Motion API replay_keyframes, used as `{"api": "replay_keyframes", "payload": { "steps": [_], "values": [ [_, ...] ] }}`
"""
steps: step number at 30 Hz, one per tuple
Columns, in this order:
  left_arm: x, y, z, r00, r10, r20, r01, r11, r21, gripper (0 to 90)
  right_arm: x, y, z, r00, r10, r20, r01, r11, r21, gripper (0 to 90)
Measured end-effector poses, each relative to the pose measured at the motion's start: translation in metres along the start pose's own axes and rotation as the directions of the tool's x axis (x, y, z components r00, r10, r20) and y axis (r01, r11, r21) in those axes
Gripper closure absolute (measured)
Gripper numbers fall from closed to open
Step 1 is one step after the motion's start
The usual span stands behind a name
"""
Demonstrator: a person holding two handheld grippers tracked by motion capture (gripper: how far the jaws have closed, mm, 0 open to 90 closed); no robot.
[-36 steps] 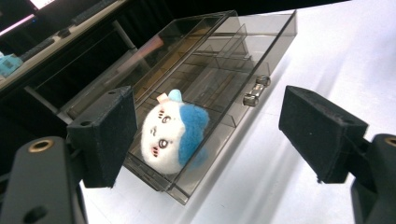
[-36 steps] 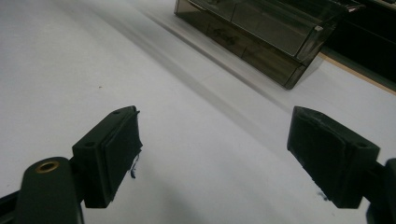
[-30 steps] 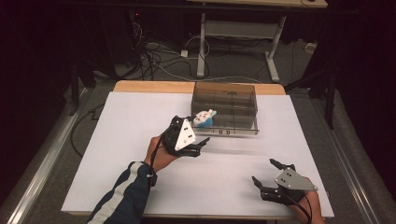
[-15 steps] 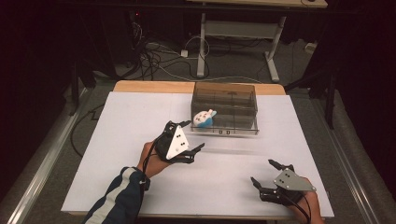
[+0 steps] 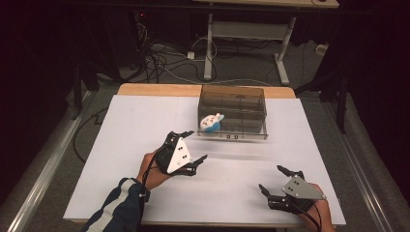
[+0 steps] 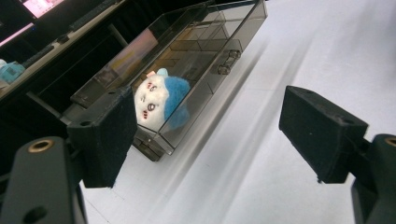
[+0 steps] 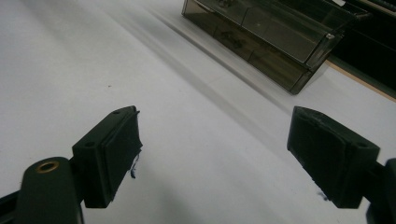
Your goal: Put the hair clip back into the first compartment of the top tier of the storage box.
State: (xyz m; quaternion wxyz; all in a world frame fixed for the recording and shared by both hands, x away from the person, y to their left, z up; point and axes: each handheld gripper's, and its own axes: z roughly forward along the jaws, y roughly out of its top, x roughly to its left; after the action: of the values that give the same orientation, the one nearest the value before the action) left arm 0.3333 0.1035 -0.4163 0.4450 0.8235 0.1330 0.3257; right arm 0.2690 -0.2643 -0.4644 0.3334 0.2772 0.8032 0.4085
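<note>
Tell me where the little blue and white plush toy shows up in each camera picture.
High view: the plush toy lies in the near left corner of the smoky clear box, up from the left tool.
Left gripper view: it sits left of centre, inside the box's near end.
Right gripper view: I cannot make it out there.
Shared landmark: the clear box, on the white table.

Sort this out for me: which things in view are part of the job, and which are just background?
In the job:
- plush toy, inside the box at its left end
- smoked clear box on the table
- left tool, open, pulled back from the box
- right tool, open, near the table's front edge

Just lying about:
- floor cables
- desk frame behind the table
</note>
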Motion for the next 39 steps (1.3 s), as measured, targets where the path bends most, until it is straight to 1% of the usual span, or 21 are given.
{"api": "replay_keyframes", "payload": {
  "steps": [6,9,13,20,23,26,27,29,30,36,39],
  "values": [
    [-0.002,-0.003,-0.005,1.0000,-0.001,-0.001,0.001,1.0000,0.002,18.8,0.001,0.001,0.000,1.0000,-0.005,-0.003,0.005,1.000,-0.001,17.6],
    [-0.004,-0.005,-0.007,1.0000,0.009,-0.002,-0.009,0.9999,0.007,18.9,0.002,0.001,0.000,1.0000,-0.003,-0.005,0.003,1.000,0.001,17.6],
    [-0.005,-0.008,-0.012,0.9999,0.012,-0.002,-0.012,0.9998,0.014,18.8,0.003,0.001,0.000,1.0000,-0.008,-0.005,0.008,1.000,0.001,17.6],
    [-0.007,-0.015,-0.019,0.9999,0.011,-0.008,-0.011,0.9997,0.023,18.8,0.004,0.002,0.000,0.9999,-0.014,-0.006,0.014,1.000,0.000,17.6],
    [-0.007,-0.018,-0.023,0.9999,0.007,-0.013,-0.007,0.9996,0.026,18.8,0.004,0.002,0.000,0.9999,-0.014,-0.004,0.014,1.000,-0.001,17.6],
    [-0.005,-0.020,-0.027,0.9996,0.013,-0.024,-0.012,0.9993,0.036,18.8,0.004,0.002,-0.001,0.9999,-0.012,-0.003,0.012,1.000,-0.001,17.6],
    [-0.004,-0.021,-0.028,0.9996,0.008,-0.028,-0.007,0.9993,0.037,18.8,0.004,0.002,-0.001,0.9999,-0.012,-0.003,0.012,1.000,-0.002,17.6],
    [-0.003,-0.024,-0.030,0.9996,0.000,-0.028,0.001,0.9992,0.039,18.8,0.004,0.002,0.000,0.9999,-0.014,-0.004,0.014,1.000,-0.001,17.6],
    [-0.003,-0.025,-0.031,0.9995,0.004,-0.031,-0.002,0.9991,0.043,18.8,0.004,0.002,0.000,0.9999,-0.015,-0.004,0.015,1.000,-0.001,17.6],
    [-0.002,-0.030,-0.039,0.9991,-0.002,-0.042,0.004,0.9989,0.047,18.8,0.005,0.003,0.000,0.9999,-0.015,-0.003,0.015,1.000,0.000,17.6],
    [-0.002,-0.033,-0.043,0.9990,-0.002,-0.044,0.004,0.9989,0.048,18.8,0.006,0.003,0.000,0.9997,-0.024,-0.002,0.024,1.000,-0.003,17.6]
  ]
}}
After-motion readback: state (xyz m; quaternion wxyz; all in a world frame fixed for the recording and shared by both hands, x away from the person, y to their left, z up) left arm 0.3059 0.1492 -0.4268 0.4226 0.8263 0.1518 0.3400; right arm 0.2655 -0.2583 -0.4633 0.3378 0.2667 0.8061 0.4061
